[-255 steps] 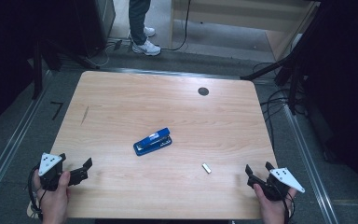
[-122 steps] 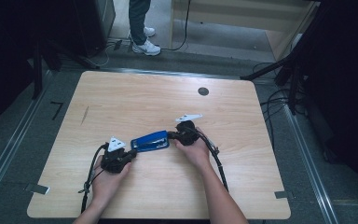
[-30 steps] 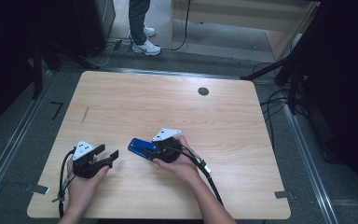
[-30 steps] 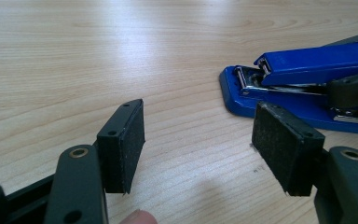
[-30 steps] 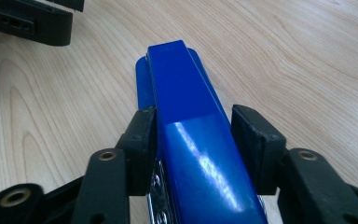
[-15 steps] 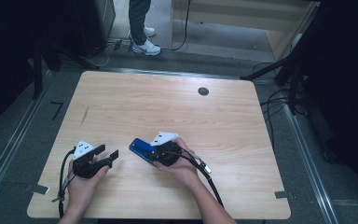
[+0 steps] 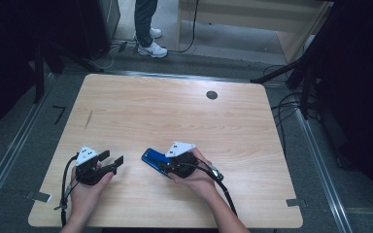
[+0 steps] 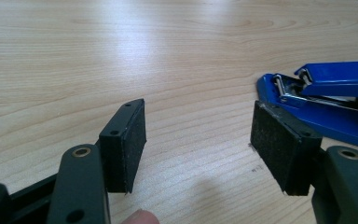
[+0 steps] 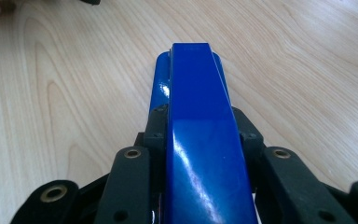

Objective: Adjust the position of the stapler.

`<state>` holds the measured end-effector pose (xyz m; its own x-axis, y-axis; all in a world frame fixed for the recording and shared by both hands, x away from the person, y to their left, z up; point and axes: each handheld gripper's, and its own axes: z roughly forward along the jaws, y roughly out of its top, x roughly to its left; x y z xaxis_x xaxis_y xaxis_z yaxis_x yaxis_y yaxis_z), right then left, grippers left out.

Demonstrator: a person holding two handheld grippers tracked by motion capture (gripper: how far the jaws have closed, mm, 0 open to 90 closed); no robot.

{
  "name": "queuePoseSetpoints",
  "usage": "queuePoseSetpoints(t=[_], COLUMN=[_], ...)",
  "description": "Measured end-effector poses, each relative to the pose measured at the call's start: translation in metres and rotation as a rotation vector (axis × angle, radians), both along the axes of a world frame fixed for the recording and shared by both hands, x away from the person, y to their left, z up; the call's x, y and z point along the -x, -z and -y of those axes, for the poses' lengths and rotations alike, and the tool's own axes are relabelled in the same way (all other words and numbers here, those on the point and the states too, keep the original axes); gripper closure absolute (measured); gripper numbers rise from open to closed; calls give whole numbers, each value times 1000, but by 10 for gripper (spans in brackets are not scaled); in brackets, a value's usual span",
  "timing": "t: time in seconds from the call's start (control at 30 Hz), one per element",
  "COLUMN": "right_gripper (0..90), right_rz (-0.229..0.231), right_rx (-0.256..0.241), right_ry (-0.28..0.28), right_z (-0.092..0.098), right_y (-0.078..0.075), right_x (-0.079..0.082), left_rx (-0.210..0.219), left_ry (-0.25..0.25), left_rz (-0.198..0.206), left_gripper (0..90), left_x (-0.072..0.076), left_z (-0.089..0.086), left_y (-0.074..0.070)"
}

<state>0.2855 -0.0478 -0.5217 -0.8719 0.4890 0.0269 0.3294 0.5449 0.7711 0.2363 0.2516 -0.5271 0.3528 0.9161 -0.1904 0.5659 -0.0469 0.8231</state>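
Right gripper (image 7: 166, 165) jaws clenched on the blue stapler (image 7: 153, 159), one jaw on each side of its body; in the right gripper view the stapler (image 9: 200, 126) runs straight out between the jaws, top arm over base, front end pointing away. Stapler sits low over the table (image 7: 175, 111), near the front-middle, nose aimed toward the left gripper; cannot tell if the base touches the wood. Left gripper (image 7: 110, 163) jaws released, wide gap, nothing between them, just bare table. It rests at the front left, held by the left hand (image 7: 85, 187), near the stapler but apart from it. In the left gripper view the stapler (image 8: 324, 105) shows at the right, just past the right jaw, mouth partly open with the metal staple rail visible. A fingertip (image 8: 137, 217) peeks in at the bottom edge. Right hand (image 7: 196, 177) wraps the right gripper, cable trailing back toward the person. Small dark round hole (image 7: 211, 95) at the far side of the table.
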Motion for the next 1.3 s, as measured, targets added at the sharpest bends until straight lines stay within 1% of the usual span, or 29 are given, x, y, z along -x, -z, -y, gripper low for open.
queuePoseSetpoints(t=[0.17, 0.27, 0.53, 0.57, 0.93, 1.3], right_gripper=[665, 665, 665, 665, 665, 665], right_rz=[11, 12, 24, 19, 28, 41], right_rx=[1, 1, 7, 8, 2, 6], right_ry=[-5, -2, -14, -18, -24, -29], right_z=[11, 14, 28, 32, 51, 68], right_y=[-3, -3, -2, -2, 1, 2], right_x=[8, 11, 19, 21, 33, 45], left_rx=[0, 3, 3, 4, 3, -17], left_ry=[1, 0, 3, 2, 2, 4], left_rz=[0, -2, 0, 0, 3, 28], left_gripper=[376, 378, 379, 378, 380, 381], left_x=[0, 0, 0, 0, 1, 4], left_z=[0, 0, 0, 0, 1, 3], left_y=[0, 0, 0, 0, 0, -1])
